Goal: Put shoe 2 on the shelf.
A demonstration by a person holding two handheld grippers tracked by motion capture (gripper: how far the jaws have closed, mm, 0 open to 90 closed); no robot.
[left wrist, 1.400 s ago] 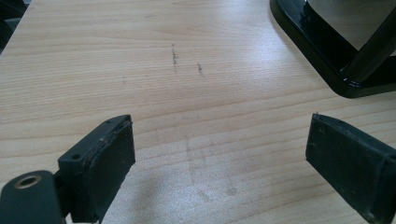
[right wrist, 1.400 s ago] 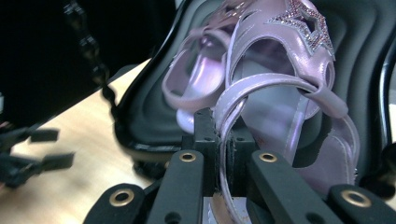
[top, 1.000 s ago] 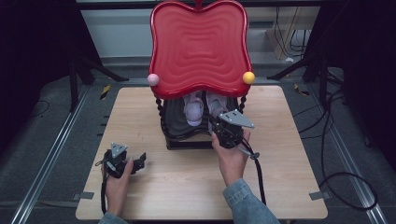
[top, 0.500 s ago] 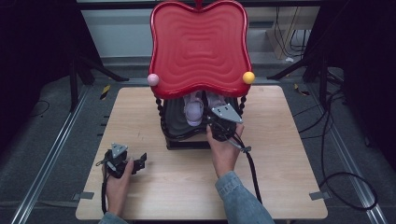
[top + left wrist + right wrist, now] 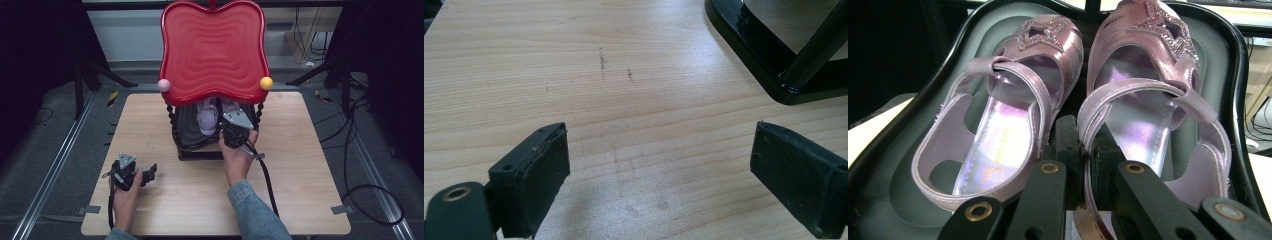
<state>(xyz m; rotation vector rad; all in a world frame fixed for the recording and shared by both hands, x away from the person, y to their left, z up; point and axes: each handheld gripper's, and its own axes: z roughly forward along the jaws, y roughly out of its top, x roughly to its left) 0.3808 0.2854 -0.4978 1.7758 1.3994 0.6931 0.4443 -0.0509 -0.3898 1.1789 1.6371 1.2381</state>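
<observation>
Faint script on left shoe's insole (image 5: 993, 167) (too blurred), nothing legible

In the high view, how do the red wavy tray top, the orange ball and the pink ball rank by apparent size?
1. Red wavy tray top, by far the largest.
2. Orange ball and pink ball: they look about equal, so I do not rank them.

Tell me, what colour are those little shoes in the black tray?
Shiny pale lilac-pink shoes with glittery star toes; clearest in the right gripper view.
</observation>
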